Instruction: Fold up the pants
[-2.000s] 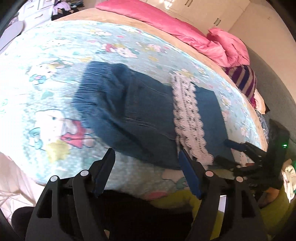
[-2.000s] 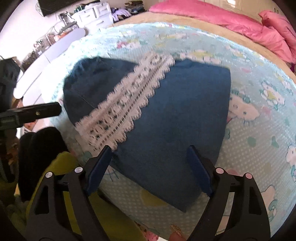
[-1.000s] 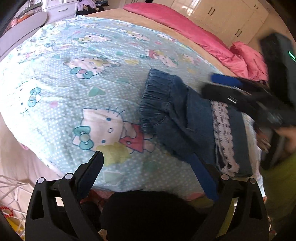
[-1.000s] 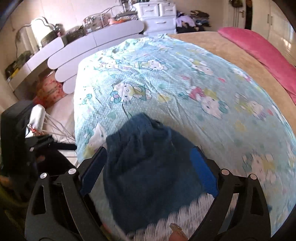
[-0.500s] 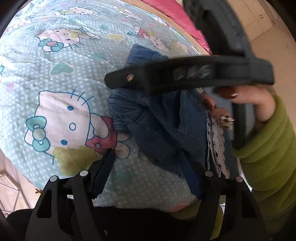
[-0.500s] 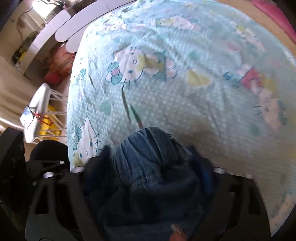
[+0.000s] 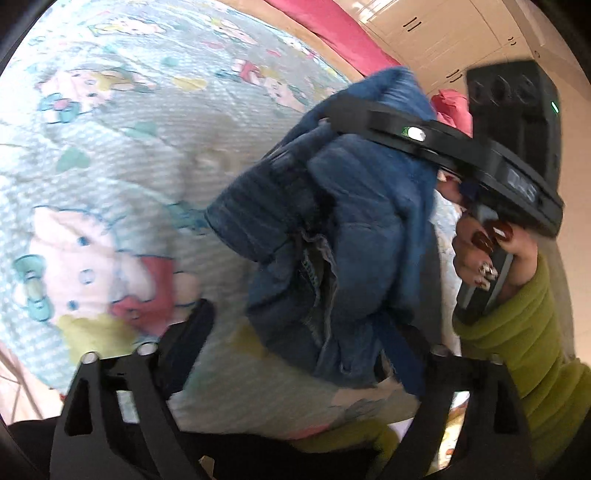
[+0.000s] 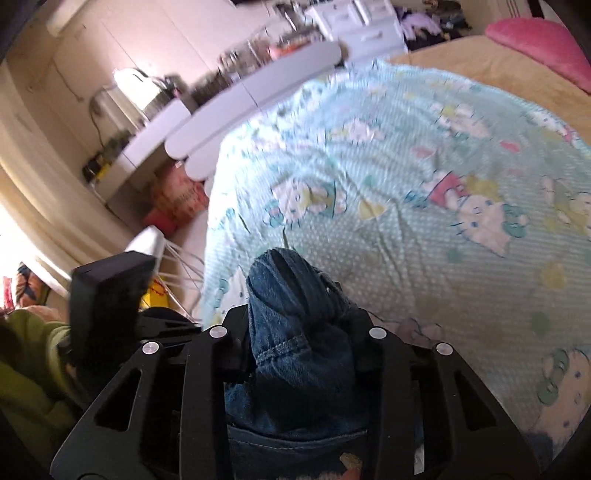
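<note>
The blue denim pants (image 7: pixel 354 236) hang bunched above the bed in the left wrist view. My right gripper (image 8: pixel 299 325) has a thick wad of the denim (image 8: pixel 295 295) between its jaws; they are closing and both fingers press on it. From the left wrist camera that gripper (image 7: pixel 424 140) shows side-on above the bundle, held by a hand (image 7: pixel 484 243) in a green sleeve. My left gripper (image 7: pixel 295 339) is low at the bed's near edge with its jaws opening wide. The bundle's lower end hangs between them, close to the blue right pad (image 7: pixel 399 354), ungripped.
The bed carries a pale blue cartoon-cat sheet (image 8: pixel 424 177) with a pink quilt (image 7: pixel 325 26) at its far end. A white desk (image 8: pixel 236 96) and drawers (image 8: pixel 354 22) stand beyond the bed's side. White wardrobe doors (image 7: pixel 461 33) are behind. The left gripper's body (image 8: pixel 107 295) is low left.
The right gripper swung over to the pants' gathered end and shut on it, lifting the denim off the sheet into a bunch. The left gripper drew closer, beneath the bundle.
</note>
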Demonstrator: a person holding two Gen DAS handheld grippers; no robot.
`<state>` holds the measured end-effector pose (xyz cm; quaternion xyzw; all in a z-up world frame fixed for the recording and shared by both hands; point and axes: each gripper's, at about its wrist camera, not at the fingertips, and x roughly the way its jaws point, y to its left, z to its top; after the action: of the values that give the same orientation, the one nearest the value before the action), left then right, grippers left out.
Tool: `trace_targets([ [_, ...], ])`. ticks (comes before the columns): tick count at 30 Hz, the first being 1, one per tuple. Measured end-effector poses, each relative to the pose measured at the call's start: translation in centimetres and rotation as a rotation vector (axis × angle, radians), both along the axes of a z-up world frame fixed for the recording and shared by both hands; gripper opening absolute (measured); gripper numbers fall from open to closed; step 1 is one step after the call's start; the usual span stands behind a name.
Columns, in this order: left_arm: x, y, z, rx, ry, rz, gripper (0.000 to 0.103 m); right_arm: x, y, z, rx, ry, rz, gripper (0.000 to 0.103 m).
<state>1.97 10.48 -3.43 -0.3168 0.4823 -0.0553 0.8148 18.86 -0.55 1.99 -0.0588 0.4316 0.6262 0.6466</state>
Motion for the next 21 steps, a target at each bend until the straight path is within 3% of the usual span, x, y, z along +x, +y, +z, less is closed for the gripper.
trace_targets([
  [3, 1.0, -1.5, 0.5, -0.061, -0.032, -0.038, 0.086, 0.2, -2.7, 1.0, 0.033, -0.013, -0.029, 0.028],
  [4, 1.5, -2.3, 0.9, -0.071, -0.049, -0.056, 0.078, 0.3, -3.1, 1.0, 0.042, -0.017, -0.036, 0.032],
  [6, 1.8, -3.6, 1.5, -0.071, -0.074, -0.078, 0.071, 0.3, -4.9, 1.4, 0.079, -0.014, -0.046, 0.038],
  [9, 2.2, -6.2, 2.9, -0.07, -0.128, -0.132, 0.071, 0.0, -8.0, 1.8, 0.126, -0.021, -0.083, 0.043],
  [12, 2.6, -9.0, 3.3, -0.054, -0.142, -0.216, 0.072, -0.2, -12.0, 1.7, 0.129, -0.05, -0.199, 0.07],
  [18, 3.4, -12.3, 1.7, -0.04, -0.097, -0.317, 0.077, -0.4, -19.5, -0.4, 0.055, -0.024, -0.46, 0.075],
  [21, 3.4, -13.4, 1.8, 0.038, -0.102, -0.347, 0.08, -1.3, -20.0, -1.5, -0.004, -0.012, -0.473, 0.076],
])
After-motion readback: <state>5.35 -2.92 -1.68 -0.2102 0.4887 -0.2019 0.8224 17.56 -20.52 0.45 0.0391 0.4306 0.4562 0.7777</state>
